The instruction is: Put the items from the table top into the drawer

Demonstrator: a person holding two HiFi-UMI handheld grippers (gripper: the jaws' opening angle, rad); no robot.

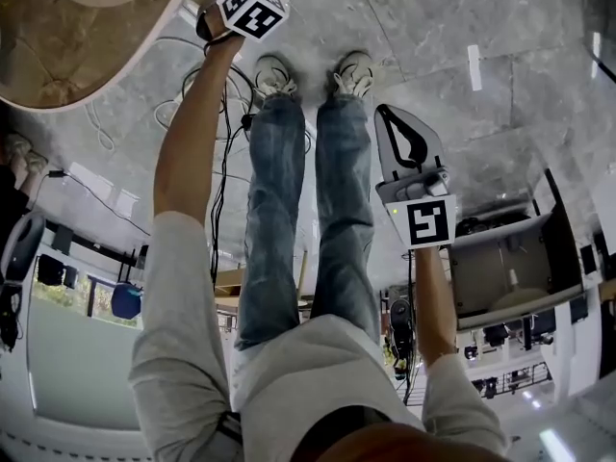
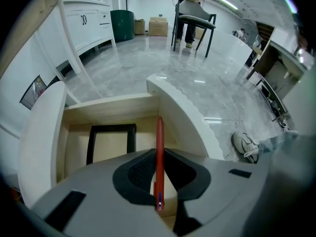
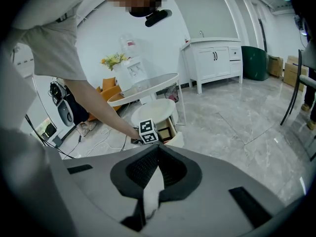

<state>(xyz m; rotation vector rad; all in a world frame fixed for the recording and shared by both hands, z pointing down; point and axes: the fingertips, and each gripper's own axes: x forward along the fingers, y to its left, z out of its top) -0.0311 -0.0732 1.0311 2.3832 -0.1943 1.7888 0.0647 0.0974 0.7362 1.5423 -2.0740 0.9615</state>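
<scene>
My left gripper is shut on a red pen that sticks out past the jaws. It points steeply down over the open wooden drawer of the round white table; a black rectangular frame lies in the drawer. In the head view only the left gripper's marker cube shows, by the table. My right gripper hangs farther back over the floor, shut on a thin white item. From there I see the table and drawer.
The person's legs and shoes stand between the grippers, with cables on the grey floor near the table. A black chair, a green bin, cardboard boxes and white cabinets stand farther off.
</scene>
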